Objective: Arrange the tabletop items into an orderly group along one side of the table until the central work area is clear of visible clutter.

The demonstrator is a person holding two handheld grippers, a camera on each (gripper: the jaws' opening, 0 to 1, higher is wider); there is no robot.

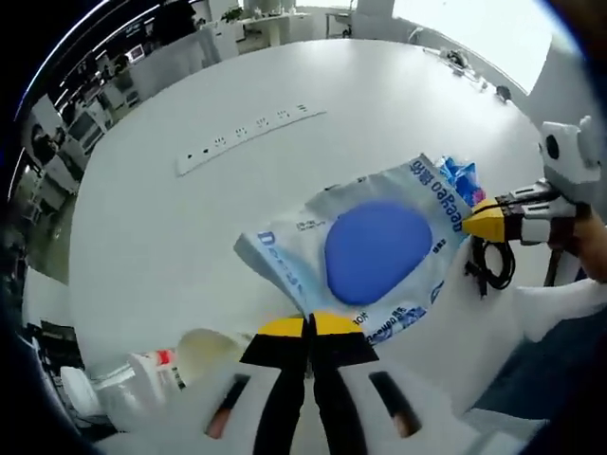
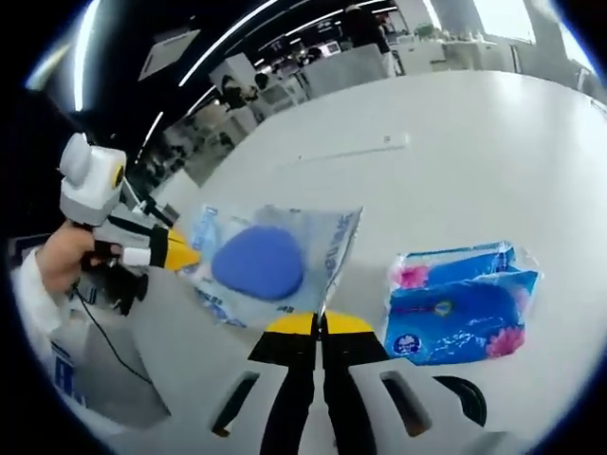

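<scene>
Over white tabletop (image 1: pixel 190 227), clear bag w/ blue oval pad (image 1: pixel 377 251) held up between both grippers. Left gripper (image 1: pixel 308 324) pinched tight on bag's near edge, yellow tips together, no gap. Right gripper (image 1: pixel 486 220) seen at bag's far-right corner in left gripper view, yellow tip touching the plastic, gripped by a hand (image 1: pixel 593 248).

Right gripper view: right gripper (image 2: pixel 321 324) jaws closed on bag (image 2: pixel 270 261) at its lower edge; left gripper (image 2: pixel 178 252) clamped on bag's left side, hand (image 2: pixel 64 258) behind it, black cable hanging below.

Right of bag in same view: blue tissue pack (image 2: pixel 462 305) w/ pink flowers, flat on tabletop, near but not touching bag. Beyond bag, farther across tabletop: white power strip (image 1: pixel 248 138), well apart. Left of left gripper, below bag: white bottle w/ red label (image 1: pixel 152 372), lying near tabletop edge. Bag printed w/ blue lettering, too warped to read fully. Office desks in bkgd beyond tabletop.
</scene>
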